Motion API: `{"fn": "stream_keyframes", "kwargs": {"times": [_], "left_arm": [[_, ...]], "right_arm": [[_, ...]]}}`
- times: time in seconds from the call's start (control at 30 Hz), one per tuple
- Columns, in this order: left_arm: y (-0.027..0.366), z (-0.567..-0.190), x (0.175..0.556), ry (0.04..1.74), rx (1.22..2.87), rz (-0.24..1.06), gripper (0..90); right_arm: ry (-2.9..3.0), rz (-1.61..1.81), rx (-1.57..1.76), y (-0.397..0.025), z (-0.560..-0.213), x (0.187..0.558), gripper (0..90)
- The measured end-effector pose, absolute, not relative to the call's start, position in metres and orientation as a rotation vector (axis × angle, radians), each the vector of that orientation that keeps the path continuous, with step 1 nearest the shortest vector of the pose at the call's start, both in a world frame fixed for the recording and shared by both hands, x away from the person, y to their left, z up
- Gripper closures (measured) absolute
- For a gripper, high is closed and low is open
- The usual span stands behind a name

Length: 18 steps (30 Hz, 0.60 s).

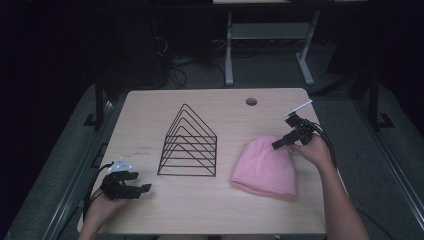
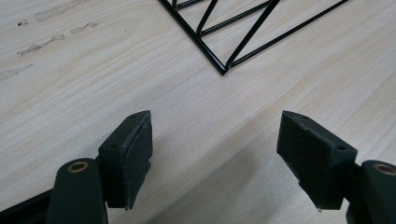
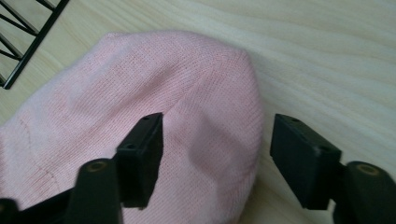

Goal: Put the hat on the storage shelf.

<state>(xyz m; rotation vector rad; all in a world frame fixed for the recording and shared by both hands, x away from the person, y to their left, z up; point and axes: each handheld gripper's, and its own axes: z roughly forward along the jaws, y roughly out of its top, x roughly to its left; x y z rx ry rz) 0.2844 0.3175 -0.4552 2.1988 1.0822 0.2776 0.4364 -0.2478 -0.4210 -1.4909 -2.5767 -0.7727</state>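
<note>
A pink knitted hat [image 1: 265, 167] lies flat on the right half of the wooden table [image 1: 210, 210]. My right gripper [image 1: 278, 144] hovers open over the hat's rounded top; in the right gripper view the hat [image 3: 140, 107] spreads under the gripper [image 3: 217, 158], one jaw over the fabric and the other over bare wood. A black wire file rack [image 1: 190, 145] stands at the table's middle. My left gripper [image 1: 141, 182] rests open near the front left corner, pointing right toward the rack. In the left gripper view the gripper [image 2: 215, 158] holds nothing, and the rack's corner [image 2: 224, 70] lies beyond it.
A round cable hole [image 1: 251, 101] sits near the table's far right edge. Faint scuff marks [image 1: 142, 151] show left of the rack. White desk legs [image 1: 229, 50] stand on the dark floor behind the table.
</note>
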Motion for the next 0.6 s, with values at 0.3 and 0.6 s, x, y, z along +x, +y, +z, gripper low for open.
{"fn": "stream_keyframes", "kwargs": {"times": [0.3,0.6], "left_arm": [[0.318,-0.455,0.285,1.074,2.206,0.281,26.9],[0.317,-0.455,0.284,1.079,2.204,0.28,27.0]], "right_arm": [[-2.573,-0.693,-1.497,-0.242,-0.434,0.443,52.7],[-2.519,-0.706,-1.492,-0.243,-0.44,0.445,68.2]]}}
